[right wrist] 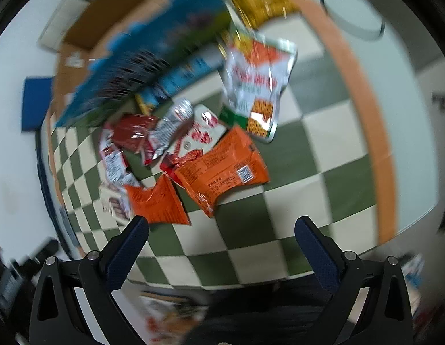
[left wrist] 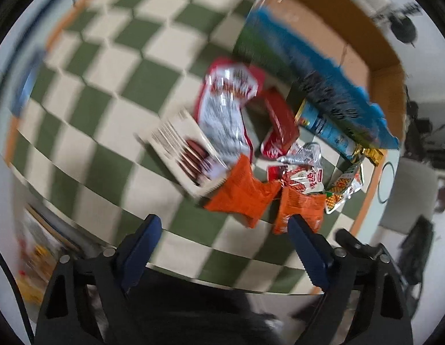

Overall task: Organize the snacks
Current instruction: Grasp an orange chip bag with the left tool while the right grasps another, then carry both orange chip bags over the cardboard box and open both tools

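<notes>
A green-and-cream checked cloth (left wrist: pixel 107 92) holds crinkly, seemingly foil snack packets (right wrist: pixel 222 169); both grippers' fingers (left wrist: pixel 142 247) spread, empty.

A green and cream checkered cloth (left wrist: pixel 113 92) covers the table, and it has an orange edge (right wrist: pixel 363 86). On the white floor at 9 o'clock in the right view lies a flat blue mat (right wrist: pixel 35 103). At 1 o'clock in that view sits a round clear ring (right wrist: pixel 351 20). In the left view a grey chair (left wrist: pixel 409 195) stands at 4 o'clock.
</notes>
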`<state>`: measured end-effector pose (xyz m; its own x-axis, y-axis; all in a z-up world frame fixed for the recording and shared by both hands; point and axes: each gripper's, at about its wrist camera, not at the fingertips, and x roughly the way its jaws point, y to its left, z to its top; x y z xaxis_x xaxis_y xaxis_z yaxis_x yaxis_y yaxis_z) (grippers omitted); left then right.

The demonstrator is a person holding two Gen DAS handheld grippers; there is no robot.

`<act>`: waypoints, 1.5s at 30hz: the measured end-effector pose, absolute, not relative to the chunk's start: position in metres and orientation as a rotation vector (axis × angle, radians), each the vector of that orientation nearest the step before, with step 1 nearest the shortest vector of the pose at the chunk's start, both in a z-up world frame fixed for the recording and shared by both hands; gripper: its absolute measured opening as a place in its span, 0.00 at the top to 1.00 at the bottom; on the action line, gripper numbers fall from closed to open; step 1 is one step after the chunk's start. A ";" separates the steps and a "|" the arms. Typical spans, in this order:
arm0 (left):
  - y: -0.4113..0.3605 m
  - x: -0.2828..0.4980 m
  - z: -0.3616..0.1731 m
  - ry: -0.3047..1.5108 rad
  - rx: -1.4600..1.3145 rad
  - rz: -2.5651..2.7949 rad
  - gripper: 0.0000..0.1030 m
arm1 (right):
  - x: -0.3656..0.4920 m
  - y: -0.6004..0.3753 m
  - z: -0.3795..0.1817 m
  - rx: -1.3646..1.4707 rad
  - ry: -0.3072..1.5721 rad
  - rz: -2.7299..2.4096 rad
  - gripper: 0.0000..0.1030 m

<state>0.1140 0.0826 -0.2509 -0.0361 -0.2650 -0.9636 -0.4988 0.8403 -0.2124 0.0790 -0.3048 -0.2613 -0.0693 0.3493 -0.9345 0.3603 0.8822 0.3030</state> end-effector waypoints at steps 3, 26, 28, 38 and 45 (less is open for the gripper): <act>0.080 0.120 -0.292 1.709 -0.758 0.218 0.13 | 0.087 -0.301 -0.297 0.652 1.712 -0.065 0.01; 0.003 0.131 -0.358 1.870 -0.217 0.124 0.37 | 0.091 -0.249 -0.367 0.120 1.900 -0.018 0.41; -0.008 0.124 -0.361 1.876 -0.149 0.109 0.37 | 0.084 -0.245 -0.365 0.034 1.897 0.024 0.41; -0.012 0.086 -0.380 1.855 -0.289 0.177 0.56 | 0.061 -0.274 -0.380 0.150 1.902 0.007 0.36; -0.016 0.074 -0.350 1.788 -0.251 0.155 0.58 | 0.046 -0.282 -0.383 0.173 1.840 -0.016 0.51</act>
